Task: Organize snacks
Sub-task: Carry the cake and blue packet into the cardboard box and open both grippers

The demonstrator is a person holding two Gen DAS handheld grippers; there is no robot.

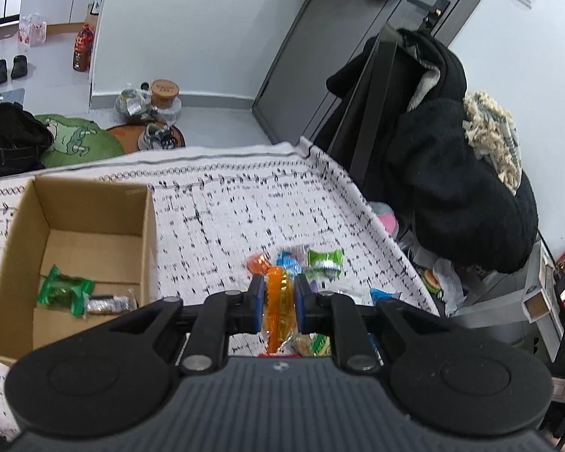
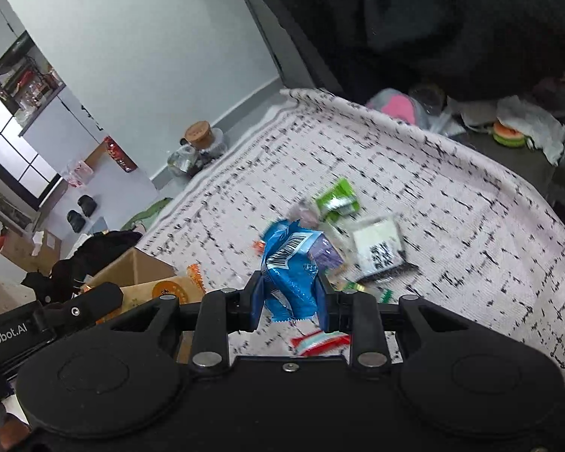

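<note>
Left tool (image 1: 278, 293) clenched on orange wrapper (image 1: 278, 301); only its view shows cardboard box (image 1: 147, 241) interior, green packet (image 1: 64, 292) inside. Right tool (image 2: 288, 297) grips blue packet (image 2: 293, 275). Patterned tabletop (image 1: 226, 207) beyond the box lies bare to its far edge.

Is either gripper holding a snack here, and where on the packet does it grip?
Both are. The left gripper pinches an orange snack packet across its middle; the right gripper clamps a blue snack packet around its lower half.

- Left matte-black plastic two-finger gripper (image 1: 278, 303): blue pads, silver pivot screws, ribbed dark-grey housing, two round discs.
- Right matte-black plastic two-finger gripper (image 2: 290, 301): silver pivot screws, smooth black housing, two round discs.
</note>
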